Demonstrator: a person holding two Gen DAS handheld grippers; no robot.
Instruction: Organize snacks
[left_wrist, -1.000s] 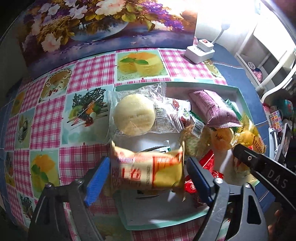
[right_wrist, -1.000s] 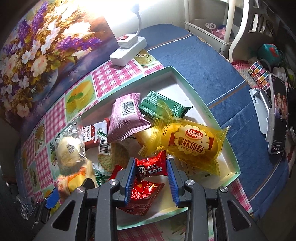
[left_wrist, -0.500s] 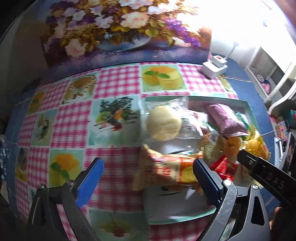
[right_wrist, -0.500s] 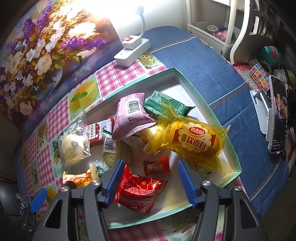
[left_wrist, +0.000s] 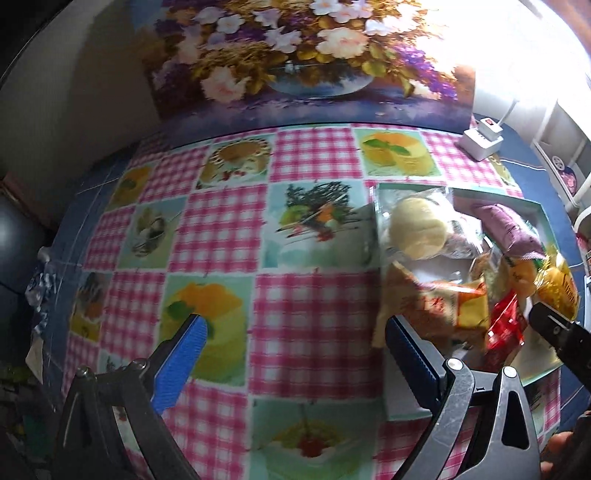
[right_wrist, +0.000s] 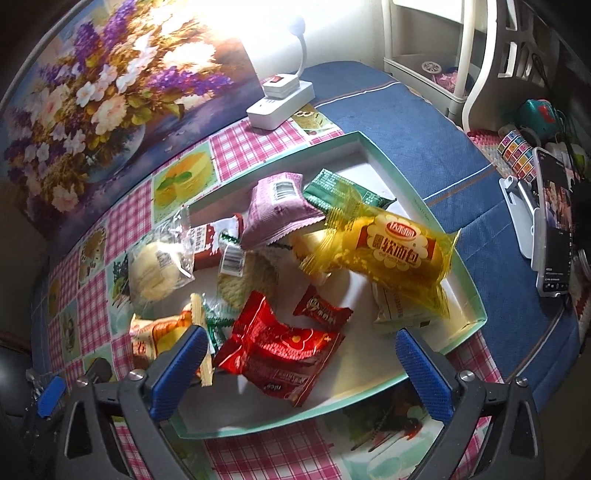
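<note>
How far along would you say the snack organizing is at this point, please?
Done: all the snacks in view sit in the tray, among them the yellow bread, big red pack and orange pack, the last at its edge. In hand: nothing; the left gripper and right gripper have just been opening and hold nothing. Left: the snacks lie piled, unsorted.

Right gripper (right_wrist: 299, 373), jaws just opened wide with nothing between them, hangs over a shallow tray (right_wrist: 402, 177) of snack packets: a red packet (right_wrist: 280, 354) nearest, a yellow bread packet (right_wrist: 395, 251) beyond.
</note>
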